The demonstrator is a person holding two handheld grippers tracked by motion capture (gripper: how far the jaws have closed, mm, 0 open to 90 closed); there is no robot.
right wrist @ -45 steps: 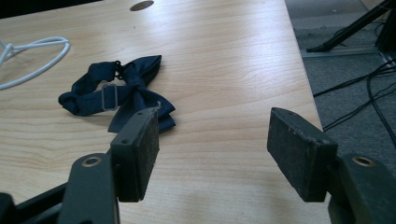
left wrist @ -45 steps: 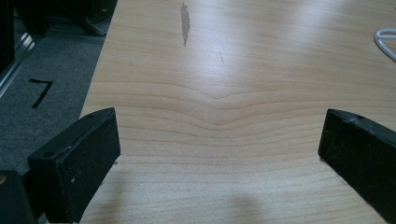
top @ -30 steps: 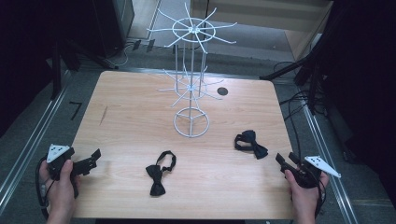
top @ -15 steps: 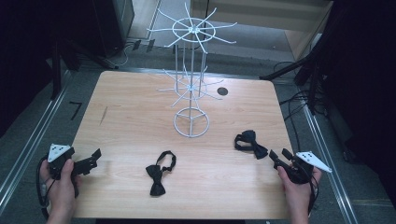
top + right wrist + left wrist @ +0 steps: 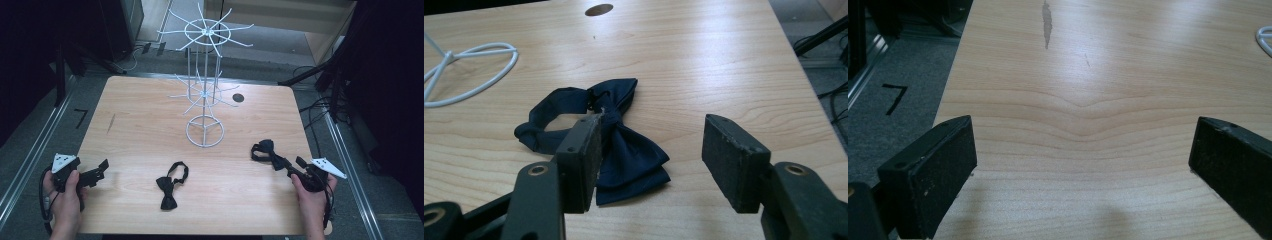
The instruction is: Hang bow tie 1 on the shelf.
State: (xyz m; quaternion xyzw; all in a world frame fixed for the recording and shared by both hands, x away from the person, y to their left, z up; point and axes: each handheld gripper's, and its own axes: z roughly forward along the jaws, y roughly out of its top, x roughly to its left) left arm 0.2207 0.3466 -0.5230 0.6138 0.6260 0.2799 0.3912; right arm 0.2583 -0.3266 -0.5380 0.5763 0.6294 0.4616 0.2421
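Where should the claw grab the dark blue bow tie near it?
Probably at the knot, the narrow middle of the bow tie lying flat on the table. The open right claw should come from above, straddling the knot.

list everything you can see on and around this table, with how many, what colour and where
table: one, light wood, centre of the high view.
wire rack: one, white, two tiers of spokes on a ring base, standing at the table's middle rear.
bow ties: two, dark; right bow tie near the right edge, middle bow tie in front of the rack.
round hole: one, dark, in the tabletop right of the rack.
floor: grey, with cables at the right.
left gripper: black, front left, fingers wide apart over bare wood.
right gripper: black, front right, open, fingers at the right bow tie.
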